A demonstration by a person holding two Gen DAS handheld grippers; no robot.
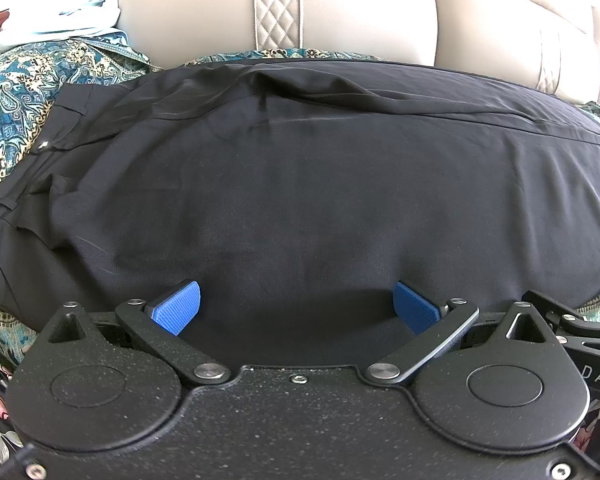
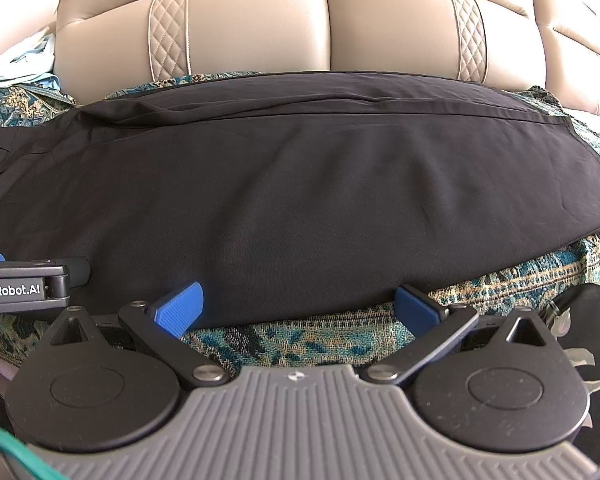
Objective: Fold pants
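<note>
Black pants (image 1: 300, 184) lie flat lengthwise on a teal paisley throw over the sofa seat, one leg folded onto the other, waistband (image 1: 40, 160) at the left. The leg hems are at the right in the right wrist view, where the pants (image 2: 300, 200) fill the middle. My left gripper (image 1: 298, 306) is open and empty, its blue pads over the pants' near edge. My right gripper (image 2: 298, 306) is open and empty at the near edge of the pants, over the throw. The left gripper also shows in the right wrist view (image 2: 24, 284) at the left.
A beige leather sofa back (image 2: 320, 28) with quilted strips rises behind the pants. The paisley throw (image 2: 292, 340) covers the seat. Light blue cloth (image 1: 80, 12) lies at the far left. A dark floral fabric (image 2: 592, 320) is at the near right.
</note>
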